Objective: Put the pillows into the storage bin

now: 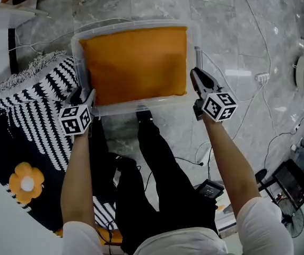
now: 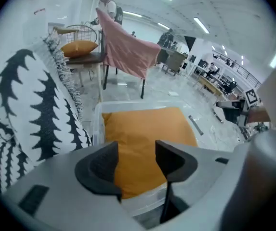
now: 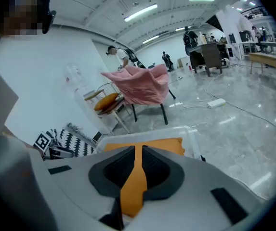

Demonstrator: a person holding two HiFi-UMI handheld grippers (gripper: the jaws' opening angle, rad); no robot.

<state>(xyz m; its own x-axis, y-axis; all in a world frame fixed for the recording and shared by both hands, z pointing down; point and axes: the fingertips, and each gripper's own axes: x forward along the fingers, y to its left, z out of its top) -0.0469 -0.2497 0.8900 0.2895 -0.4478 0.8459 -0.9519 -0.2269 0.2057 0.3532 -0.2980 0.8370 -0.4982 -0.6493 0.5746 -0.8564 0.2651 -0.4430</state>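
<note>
- Two pillows count here. At the frame's left edge, a black-and-white pillow (image 1: 40, 89) lies outside the bin, just beside its left wall. A dark cushion with an orange flower (image 1: 27, 182) sits lower left.
- Left of centre, the left gripper (image 1: 83, 97) hovers at the bin's near-left corner. Its jaws stand apart and hold nothing; only the bin's contents show beyond them. It is the nearer tool to the black-and-white pillow, which lies off to its left.
- At upper centre, the orange pillow (image 1: 133, 62) lies flat inside the clear storage bin (image 1: 141, 106). Its long axis runs left to right across the frame, and it fills nearly the whole floor of the bin.
- Right of centre, the right gripper (image 1: 198, 78) sits at the bin's near-right corner. Its jaws are drawn almost together on a strip of orange fabric, and it appears to pinch the orange pillow's right edge.
- By my reading, the coming move is to let that edge go and then reach leftward for the black-and-white pillow, which would have to stack on top.
- To the right, the bin stands on a glossy grey marble floor (image 1: 247, 47) crossed by cables. The room is an open hall, with a pink cloth (image 3: 138, 88) draped over a chair behind.
</note>
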